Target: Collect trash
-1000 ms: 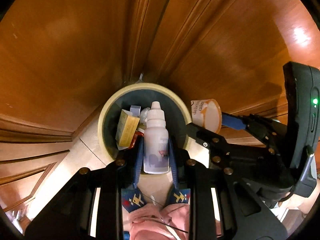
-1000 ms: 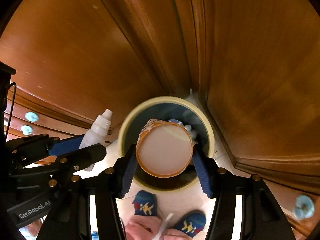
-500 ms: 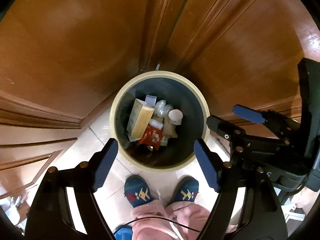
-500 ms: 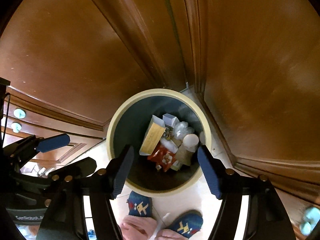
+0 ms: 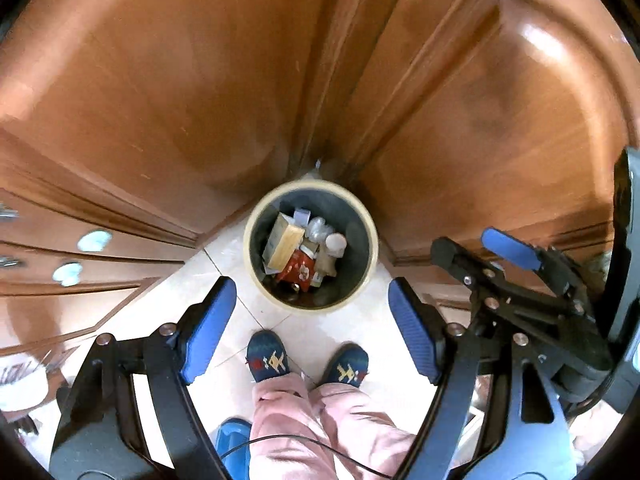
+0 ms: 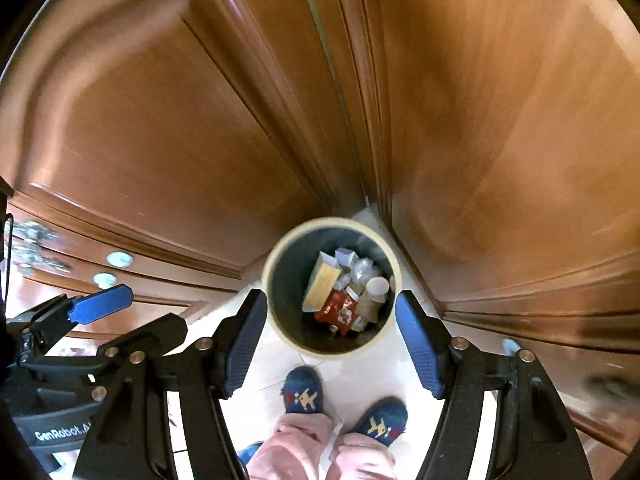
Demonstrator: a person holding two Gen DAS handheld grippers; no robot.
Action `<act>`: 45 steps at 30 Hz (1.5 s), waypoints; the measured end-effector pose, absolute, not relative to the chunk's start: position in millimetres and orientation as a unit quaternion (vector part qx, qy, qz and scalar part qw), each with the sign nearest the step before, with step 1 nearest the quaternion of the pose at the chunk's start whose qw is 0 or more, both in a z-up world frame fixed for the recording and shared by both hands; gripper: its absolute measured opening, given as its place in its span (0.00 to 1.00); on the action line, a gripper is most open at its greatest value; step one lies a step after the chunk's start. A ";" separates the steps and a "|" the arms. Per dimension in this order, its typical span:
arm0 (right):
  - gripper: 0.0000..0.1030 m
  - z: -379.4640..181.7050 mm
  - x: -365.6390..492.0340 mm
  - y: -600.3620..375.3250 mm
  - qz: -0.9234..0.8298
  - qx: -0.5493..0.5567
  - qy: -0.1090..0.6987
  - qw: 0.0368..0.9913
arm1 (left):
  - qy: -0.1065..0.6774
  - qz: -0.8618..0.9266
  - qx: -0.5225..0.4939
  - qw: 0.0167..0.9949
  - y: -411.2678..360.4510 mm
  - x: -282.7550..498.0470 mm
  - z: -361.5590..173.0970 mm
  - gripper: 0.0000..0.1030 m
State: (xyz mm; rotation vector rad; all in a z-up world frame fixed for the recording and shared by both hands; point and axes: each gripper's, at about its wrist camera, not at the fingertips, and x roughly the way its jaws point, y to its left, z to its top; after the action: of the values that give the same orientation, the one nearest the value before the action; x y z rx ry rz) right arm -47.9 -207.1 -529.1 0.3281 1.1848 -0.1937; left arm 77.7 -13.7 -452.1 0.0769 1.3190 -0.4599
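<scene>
A round bin with a cream rim point(image 5: 370, 240) point(image 6: 272, 280) stands on the tiled floor in the corner between wooden cabinet doors. Inside lie a yellow box point(image 5: 284, 242) point(image 6: 322, 284), a red wrapper point(image 5: 298, 270) point(image 6: 338, 308), a pale cup point(image 6: 376, 288) and several other scraps. High above it, my left gripper point(image 5: 310, 284) is open and holds nothing. To its right, my right gripper point(image 6: 330, 296) is just as high, open and empty. Each shows at the edge of the other's view: the right gripper point(image 5: 480, 248) and the left gripper point(image 6: 140, 312).
Brown wooden cabinet doors point(image 5: 200, 80) close in the corner behind the bin. Drawers with pale round knobs point(image 5: 94, 240) run along the left. A person's feet in blue slippers point(image 5: 268, 356) and pink trousers stand on the tiles just before the bin.
A second ago my left gripper held a white bottle and my right held a cup over the bin. Both opened and the items dropped in. Both grippers have since risen, so the bin looks smaller.
</scene>
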 end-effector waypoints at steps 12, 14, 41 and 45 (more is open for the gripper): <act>0.66 -302.0 -68.1 -183.5 -0.096 0.134 0.498 0.851 | 0.510 -0.192 0.029 0.838 13.4 54.8 -237.2 0.74; 0.66 -270.8 -70.8 -180.0 -0.096 0.130 0.487 0.859 | 0.494 -0.192 0.025 0.848 14.7 50.8 -206.4 0.74; 0.68 3.2 -128.0 -158.2 -0.086 0.069 0.357 0.927 | 0.354 -0.158 0.005 0.922 24.3 -16.9 18.6 0.74; 0.68 22.1 -132.7 -163.3 -0.087 0.065 0.344 0.933 | 0.346 -0.150 0.000 0.926 24.4 -19.3 28.9 0.74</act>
State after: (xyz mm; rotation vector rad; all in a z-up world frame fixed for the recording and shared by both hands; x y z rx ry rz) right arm -132.7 -163.3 22.1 0.1333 0.7040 -0.1772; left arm -19.3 24.4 28.9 0.0006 0.7090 -0.3078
